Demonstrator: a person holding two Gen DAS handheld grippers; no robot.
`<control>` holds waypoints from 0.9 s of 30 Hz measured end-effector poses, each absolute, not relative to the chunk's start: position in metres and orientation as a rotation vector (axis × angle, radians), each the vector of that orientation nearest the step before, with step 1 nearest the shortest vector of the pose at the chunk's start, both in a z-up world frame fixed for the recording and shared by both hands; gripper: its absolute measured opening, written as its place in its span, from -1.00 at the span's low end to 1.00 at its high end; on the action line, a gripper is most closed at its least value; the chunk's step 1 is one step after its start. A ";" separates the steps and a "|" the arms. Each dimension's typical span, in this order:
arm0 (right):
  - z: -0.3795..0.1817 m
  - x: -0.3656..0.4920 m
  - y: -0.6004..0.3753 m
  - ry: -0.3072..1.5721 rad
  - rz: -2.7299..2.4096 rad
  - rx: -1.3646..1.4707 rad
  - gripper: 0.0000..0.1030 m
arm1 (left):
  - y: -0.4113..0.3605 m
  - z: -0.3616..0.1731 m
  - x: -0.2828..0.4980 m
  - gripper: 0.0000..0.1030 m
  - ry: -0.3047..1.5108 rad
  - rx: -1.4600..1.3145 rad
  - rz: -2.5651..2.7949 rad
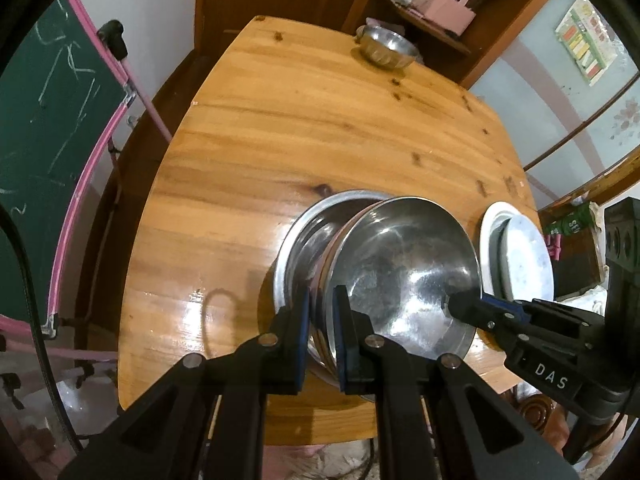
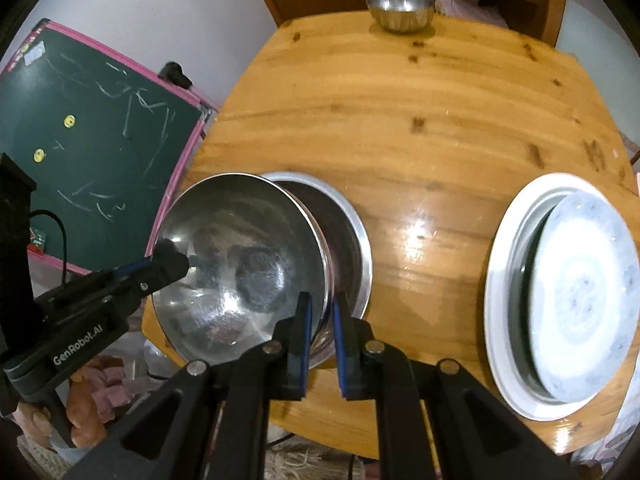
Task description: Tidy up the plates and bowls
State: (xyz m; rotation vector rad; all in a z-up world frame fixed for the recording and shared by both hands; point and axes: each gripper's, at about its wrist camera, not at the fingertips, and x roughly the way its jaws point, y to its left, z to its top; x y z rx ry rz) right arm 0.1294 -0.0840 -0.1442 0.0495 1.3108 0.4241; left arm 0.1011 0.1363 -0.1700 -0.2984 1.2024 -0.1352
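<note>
A large steel bowl [image 1: 400,272] [image 2: 240,264] hangs tilted between my two grippers. My left gripper [image 1: 323,294] [image 2: 176,262] is shut on one side of its rim. On the opposite side of the rim my right gripper [image 2: 323,298] [image 1: 460,304] is shut too. Just under the held bowl a wider steel bowl [image 1: 308,236] [image 2: 348,240] sits on the wooden table [image 1: 280,120], partly hidden by it. A marbled grey plate [image 2: 584,304] [image 1: 528,256] lies tilted on a white plate [image 2: 500,300] [image 1: 486,236] at the right.
A small fluted steel bowl [image 1: 388,46] [image 2: 400,10] stands at the table's far edge, in front of a wooden shelf unit [image 1: 440,12]. A green chalkboard [image 1: 52,128] with a pink frame leans left of the table. The table's near edge lies just below the bowls.
</note>
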 end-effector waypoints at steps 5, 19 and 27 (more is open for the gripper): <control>-0.151 0.131 -0.083 1.321 0.413 0.044 -0.80 | 0.137 -0.181 0.108 -0.85 1.221 -0.308 -0.136; -0.156 0.142 -0.079 1.304 0.380 0.014 -0.80 | 0.135 -0.198 0.123 -0.74 1.255 -0.315 -0.147; -0.156 0.147 -0.084 1.313 0.393 0.039 -0.79 | 0.135 -0.193 0.124 -0.53 1.251 -0.313 -0.153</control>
